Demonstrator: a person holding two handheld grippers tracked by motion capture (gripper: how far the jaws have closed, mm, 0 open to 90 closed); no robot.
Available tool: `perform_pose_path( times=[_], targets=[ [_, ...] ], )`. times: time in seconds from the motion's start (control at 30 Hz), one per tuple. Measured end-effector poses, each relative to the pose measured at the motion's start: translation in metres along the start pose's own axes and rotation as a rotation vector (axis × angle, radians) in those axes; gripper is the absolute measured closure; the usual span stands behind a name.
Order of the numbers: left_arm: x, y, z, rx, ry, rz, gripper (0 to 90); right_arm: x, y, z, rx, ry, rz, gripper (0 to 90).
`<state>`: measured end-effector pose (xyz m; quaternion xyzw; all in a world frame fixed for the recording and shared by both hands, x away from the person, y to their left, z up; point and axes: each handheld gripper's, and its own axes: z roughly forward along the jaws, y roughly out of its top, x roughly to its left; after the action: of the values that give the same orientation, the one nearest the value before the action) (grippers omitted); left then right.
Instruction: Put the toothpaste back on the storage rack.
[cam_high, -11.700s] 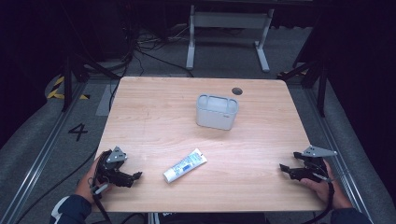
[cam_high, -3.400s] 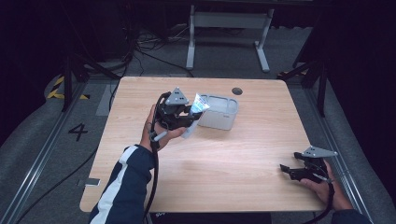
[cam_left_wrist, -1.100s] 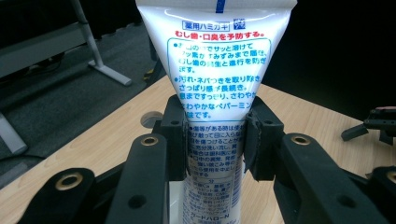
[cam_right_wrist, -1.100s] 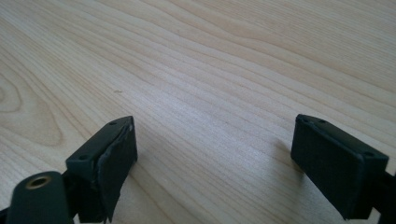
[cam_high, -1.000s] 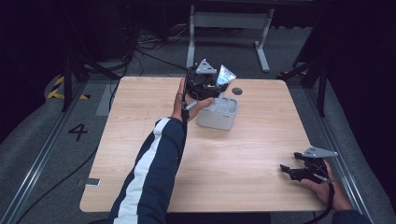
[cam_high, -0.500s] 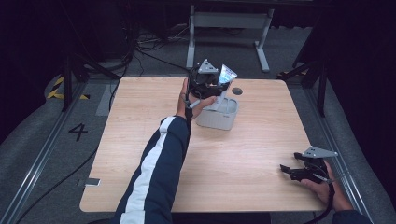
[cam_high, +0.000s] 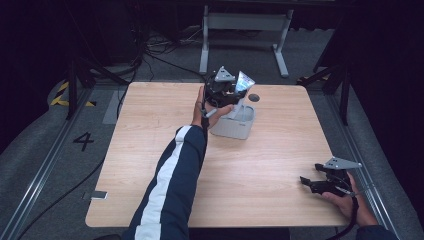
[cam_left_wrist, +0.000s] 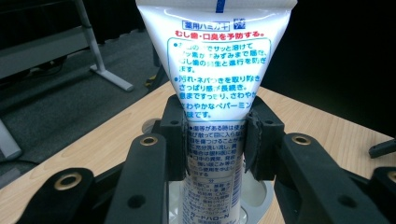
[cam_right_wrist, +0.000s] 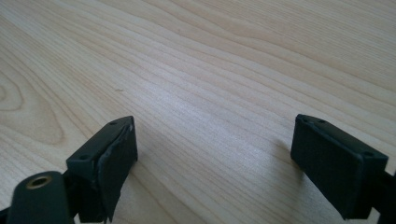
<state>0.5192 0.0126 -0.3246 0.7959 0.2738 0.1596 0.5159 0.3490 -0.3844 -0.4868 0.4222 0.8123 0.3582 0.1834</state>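
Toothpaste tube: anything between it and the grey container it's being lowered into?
Nothing visible. The left gripper is shut on the toothpaste tube, holding it upright, cap end down, right over the open top of the grey container. In the left gripper view the tube's lower end already sits at the container's mouth; its inside is mostly hidden.

The tube (cam_left_wrist: 212, 70) in my left gripper (cam_left_wrist: 212, 144) was glossy white plastic, printed smooth. My jaws were matt black plastic with rough-edged pads. The table (cam_right_wrist: 233, 70) was pale, satin wood grain; the container (cam_high: 235, 127) looked matt grey plastic.
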Motion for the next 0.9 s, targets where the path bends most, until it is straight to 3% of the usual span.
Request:
perform_pose_path(
  times=[0.03, 0.13, 0.27, 0.37, 0.7, 0.9],
  targets=[
    [0.001, -0.001, 0.001, -0.001, 0.004, 0.012, 65.8, 0.000, 0.000, 0.000, -0.001, 0.001, 0.003, 14.6],
    [0.002, -0.004, 0.002, -0.023, -0.003, -0.012, 65.7, 0.000, 0.000, 0.000, -0.002, 0.000, 0.002, 14.7],
    [0.001, -0.004, 0.004, -0.029, 0.005, -0.010, 65.7, 0.000, 0.000, 0.000, -0.001, 0.001, 0.002, 14.7],
    [0.002, -0.004, 0.005, -0.019, 0.016, 0.002, 65.7, 0.000, 0.000, 0.000, -0.001, 0.001, 0.002, 14.7],
    [0.007, -0.014, 0.015, -0.009, 0.009, -0.027, 65.5, 0.000, 0.000, 0.000, -0.003, -0.001, 0.001, 14.7],
    [0.007, -0.024, 0.020, 0.018, 0.014, -0.022, 65.4, 0.000, 0.000, 0.000, -0.001, 0.001, 0.003, 14.7]
  ],
)
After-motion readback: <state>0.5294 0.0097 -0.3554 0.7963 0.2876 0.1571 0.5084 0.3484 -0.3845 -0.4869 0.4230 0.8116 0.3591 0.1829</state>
